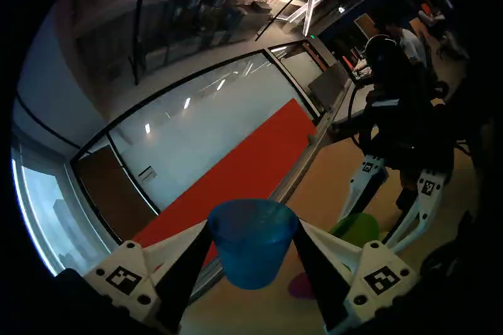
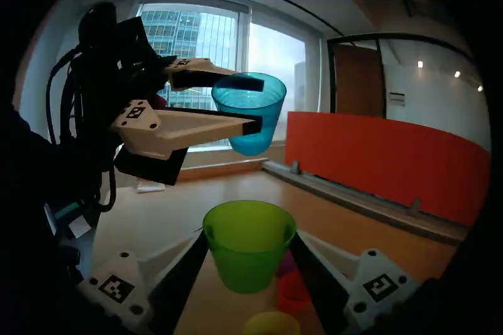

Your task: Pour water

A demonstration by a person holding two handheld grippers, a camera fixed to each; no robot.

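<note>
Your left hand-held gripper [image 1: 253,228] is closed partway, both fingers pressing the sides of the blue cup [image 1: 253,253]. It holds the cup in the air, higher than the green cup [image 2: 249,250], which your right hand-held gripper [image 2: 249,236] pinches the same way over the worktop [image 2: 157,215]. The likely risk is pouring from that height: the stream could miss the green rim and wet the worktop and the small red cup [image 2: 293,291]. Squeezing harder could buckle either cup.
</note>
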